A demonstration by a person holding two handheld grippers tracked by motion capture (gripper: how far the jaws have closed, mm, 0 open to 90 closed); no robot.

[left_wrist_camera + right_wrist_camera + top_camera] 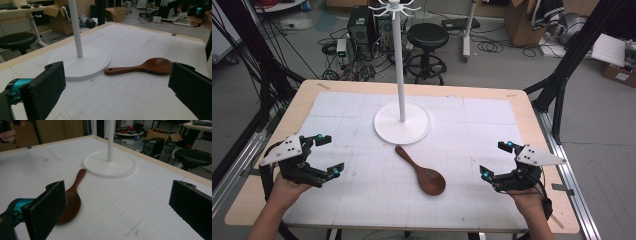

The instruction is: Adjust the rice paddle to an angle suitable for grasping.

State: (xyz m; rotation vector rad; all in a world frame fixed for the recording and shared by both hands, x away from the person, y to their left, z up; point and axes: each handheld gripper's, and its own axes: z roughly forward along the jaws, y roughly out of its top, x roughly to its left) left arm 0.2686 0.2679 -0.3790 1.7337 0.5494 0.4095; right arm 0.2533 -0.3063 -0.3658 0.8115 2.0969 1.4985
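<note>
The spoon [424, 174] before me looks like dark, smoothly polished wood with a soft sheen. The stand [402, 122] beside it is smooth matt white. My desk [362, 200] wears pale, scuffed gridded paper, edged in light wood.

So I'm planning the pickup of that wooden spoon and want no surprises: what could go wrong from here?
1. The dark brown wooden spoon lies flat on the white gridded mat, so the jaws may slide over it rather than under it.
2. Its handle tip lies close to the round base of the white hook stand; a sweep there could nudge the stand.
3. The left gripper and right gripper, both open, flank the spoon and could collide if both reach in.
</note>
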